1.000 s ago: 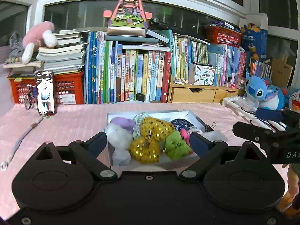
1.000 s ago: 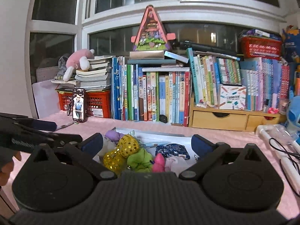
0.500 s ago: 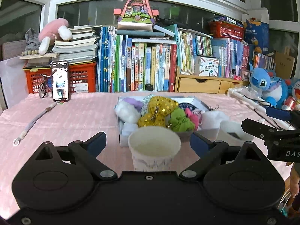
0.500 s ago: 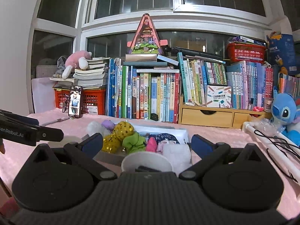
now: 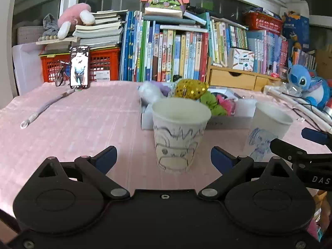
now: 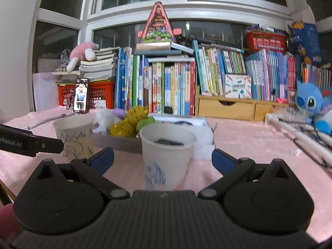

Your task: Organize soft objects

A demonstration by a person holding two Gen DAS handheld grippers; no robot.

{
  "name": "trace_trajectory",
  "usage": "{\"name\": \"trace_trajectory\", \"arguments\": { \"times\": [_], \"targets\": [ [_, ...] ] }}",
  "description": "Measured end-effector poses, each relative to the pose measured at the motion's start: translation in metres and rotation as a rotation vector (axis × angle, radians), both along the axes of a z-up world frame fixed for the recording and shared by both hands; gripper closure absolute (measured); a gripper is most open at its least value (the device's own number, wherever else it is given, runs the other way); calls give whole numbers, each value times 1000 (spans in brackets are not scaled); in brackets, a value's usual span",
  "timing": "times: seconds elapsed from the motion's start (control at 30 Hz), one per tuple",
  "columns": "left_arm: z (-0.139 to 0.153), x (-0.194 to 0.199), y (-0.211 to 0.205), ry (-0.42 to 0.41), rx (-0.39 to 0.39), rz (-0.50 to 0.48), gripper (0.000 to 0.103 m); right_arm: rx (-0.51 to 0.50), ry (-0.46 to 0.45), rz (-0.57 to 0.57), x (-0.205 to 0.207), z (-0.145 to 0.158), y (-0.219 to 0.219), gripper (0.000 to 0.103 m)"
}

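Jaws of both grippers gape empty; 2 paper cups [image 5: 180, 133] [image 6: 167, 155] front the toy tray [image 5: 226, 122].

**Background Items Behind the Work Area**

A pink cloth-covered table [image 5: 83, 124] carries a grey braided cord with an end ring [image 5: 44, 110] at its left side. A black smartphone with a lit screen [image 5: 79, 70] stands upright against a red plastic crate [image 5: 103, 64]. A stack of horizontal books [image 5: 99, 31] lies on the crate, topped by a pink-and-white plush toy [image 5: 74, 15]. A row of upright colourful books [image 5: 166, 56] fills the centre, with a triangular pink model house [image 6: 157, 26] above. A light wooden drawer unit [image 6: 228, 106] sits to the right, near a blue plush alien toy [image 6: 309, 99]. A red wire basket [image 6: 265, 41] rests on the right-hand books.
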State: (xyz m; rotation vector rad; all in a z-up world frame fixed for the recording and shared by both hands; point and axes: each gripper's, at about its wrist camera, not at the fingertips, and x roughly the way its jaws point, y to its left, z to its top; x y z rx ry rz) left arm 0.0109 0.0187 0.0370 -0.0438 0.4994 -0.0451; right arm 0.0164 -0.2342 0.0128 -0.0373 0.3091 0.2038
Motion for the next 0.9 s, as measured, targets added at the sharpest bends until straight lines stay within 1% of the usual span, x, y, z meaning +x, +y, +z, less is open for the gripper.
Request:
{"name": "trace_trajectory", "arguments": {
  "times": [0.17,0.33,0.5,0.63,0.77,0.9],
  "targets": [
    [-12,2,-8,31,-10,-25,6,-3,36,-21,2,-13,-1,0],
    [-24,4,-13,37,-10,-17,6,-14,64,-45,3,-25,-2,0],
    [-36,11,-16,67,-28,-6,6,-31,80,-60,1,-36,0,0],
    [-41,13,-21,68,-2,-5,6,-48,91,-60,2,-41,1,0],
    [-47,17,-23,89,0,0,6,-49,96,-63,5,-41,1,0],
    [-49,19,-26,85,22,1,5,-66,106,-61,6,-42,2,0]
  ]
}}
